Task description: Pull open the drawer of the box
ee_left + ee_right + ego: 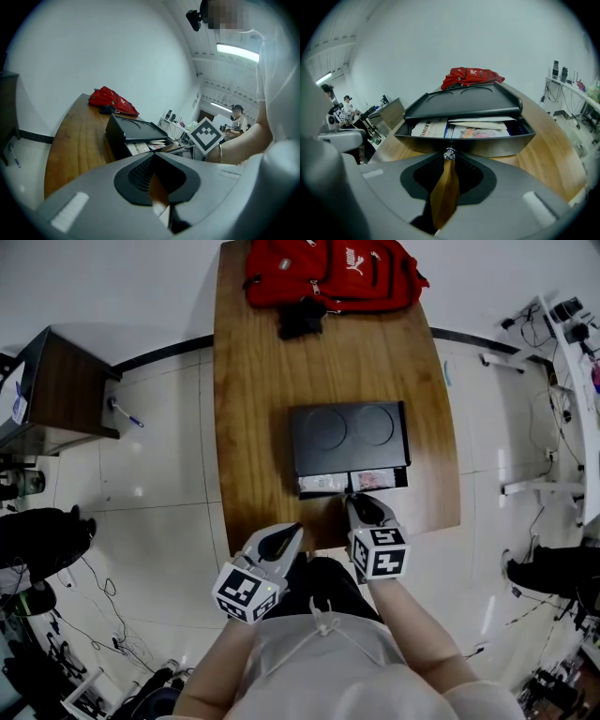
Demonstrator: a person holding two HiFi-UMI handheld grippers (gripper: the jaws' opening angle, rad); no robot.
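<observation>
Two grippers show. The right gripper [449, 158] is closed on the one small shiny knob [449, 153] at the front of the single drawer [497, 144], which stands partly out of the one black box [464, 99]. The left gripper [154, 158], jaws together on nothing, hangs nearer us than the box, to its left. We see several papers [478, 129] in the drawer, their far ends hidden under the box. One red bag [471, 76] lies behind the box on the counter [543, 159].

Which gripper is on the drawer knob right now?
The right gripper: its jaws pinch the drawer knob of the black box. The left gripper hangs back at the edge of the table, empty.
</observation>
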